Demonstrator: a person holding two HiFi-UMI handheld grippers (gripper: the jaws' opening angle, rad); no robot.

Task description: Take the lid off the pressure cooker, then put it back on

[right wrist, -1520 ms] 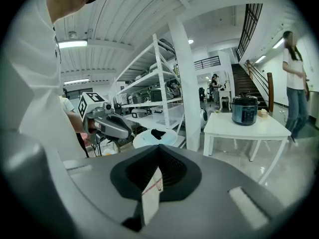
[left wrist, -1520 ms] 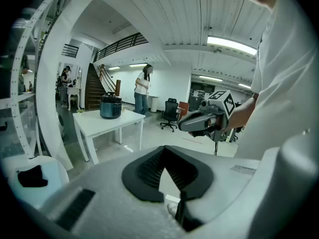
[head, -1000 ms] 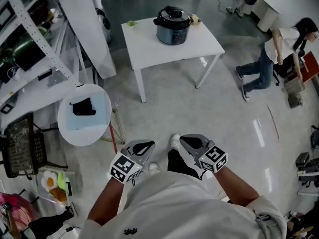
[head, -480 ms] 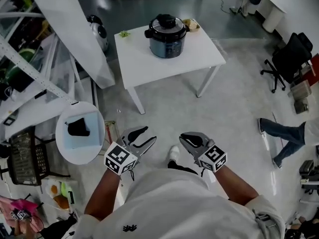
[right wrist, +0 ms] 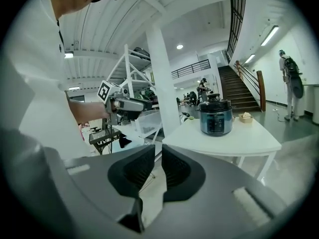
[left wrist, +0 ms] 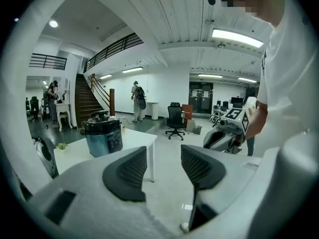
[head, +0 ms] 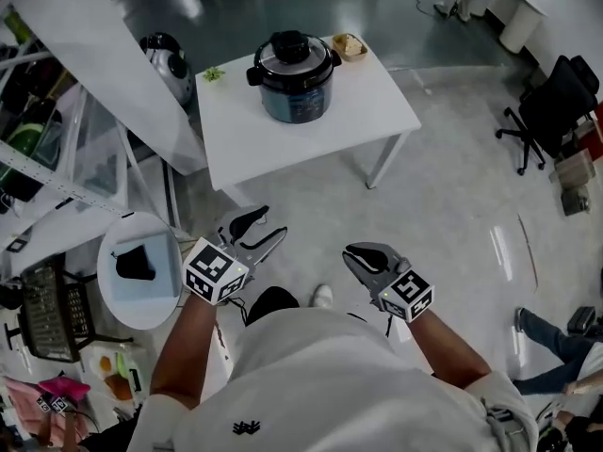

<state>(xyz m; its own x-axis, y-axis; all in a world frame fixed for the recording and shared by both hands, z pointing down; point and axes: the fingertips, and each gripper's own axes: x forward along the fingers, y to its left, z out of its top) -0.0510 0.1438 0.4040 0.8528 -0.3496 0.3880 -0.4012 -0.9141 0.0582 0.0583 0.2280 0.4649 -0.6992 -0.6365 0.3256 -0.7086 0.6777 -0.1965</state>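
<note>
Cooker (head: 290, 75) stands upright on the table (head: 367, 102) at twelve o'clock, well apart from both claws, its panel facing here. The lid (head: 289, 47) is likely heavy, rigid and slick, so grip its top knob. Left claw (head: 259, 227) has just been opening and is empty. Right claw (head: 361, 253) is closed to a slit and is also empty.

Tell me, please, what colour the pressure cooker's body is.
The body is blue-grey, under a black lid; clearest in the right gripper view.

Lidded pressure cooker (head: 290, 69) upright on table (head: 363, 102)
</note>
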